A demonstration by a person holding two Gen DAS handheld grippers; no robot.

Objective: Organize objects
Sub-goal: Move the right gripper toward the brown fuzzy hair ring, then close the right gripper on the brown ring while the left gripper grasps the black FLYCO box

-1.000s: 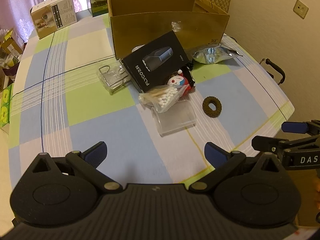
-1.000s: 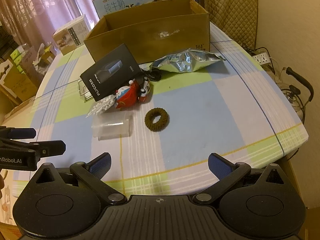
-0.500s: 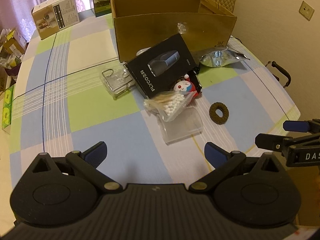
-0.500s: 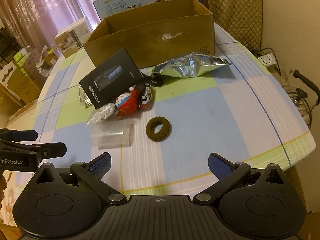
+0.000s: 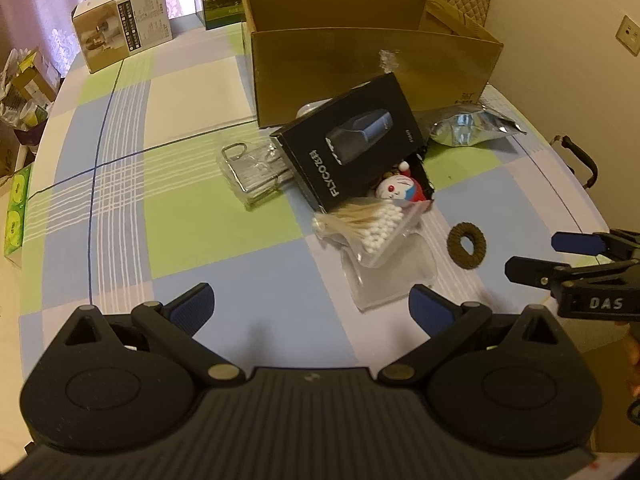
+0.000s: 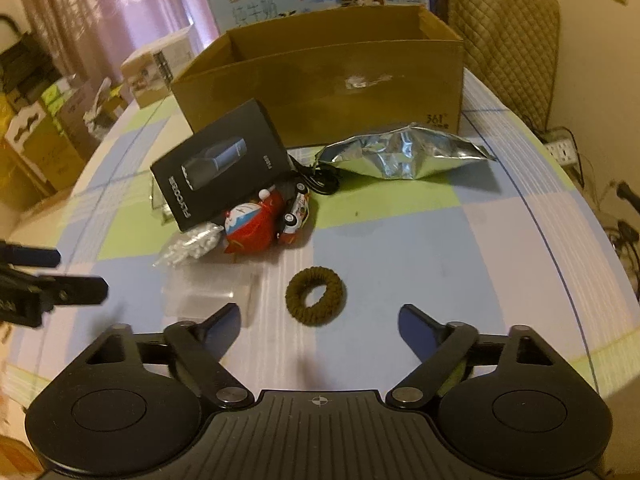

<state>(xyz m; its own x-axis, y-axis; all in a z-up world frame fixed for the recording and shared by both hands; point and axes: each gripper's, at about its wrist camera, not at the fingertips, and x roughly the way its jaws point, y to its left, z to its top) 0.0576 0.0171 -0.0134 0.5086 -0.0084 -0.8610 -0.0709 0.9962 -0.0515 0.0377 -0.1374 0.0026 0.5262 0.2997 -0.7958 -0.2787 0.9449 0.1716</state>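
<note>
An open cardboard box (image 5: 372,68) (image 6: 328,80) stands at the back of the checked table. In front of it lie a black shaver box (image 5: 352,148) (image 6: 222,164), a red doll (image 5: 402,192) (image 6: 252,226), a bag of cotton swabs (image 5: 368,226) (image 6: 188,246), a clear plastic case (image 5: 392,276) (image 6: 208,294), a brown hair tie (image 5: 467,245) (image 6: 315,296) and a silver foil bag (image 5: 468,130) (image 6: 404,156). My left gripper (image 5: 310,306) is open, just short of the clear case. My right gripper (image 6: 320,320) is open, close in front of the hair tie.
A wire holder in clear wrap (image 5: 252,172) lies left of the black box. A toy car (image 6: 296,216) and a black cable (image 6: 320,182) sit by the doll. A white carton (image 5: 120,36) and milk cartons (image 6: 280,0) stand at the back. A padded chair (image 6: 504,48) is at the far right.
Both grippers have moved forward over the table toward the pile. The hair tie and the clear case are now nearer to the fingertips. No object has moved.
</note>
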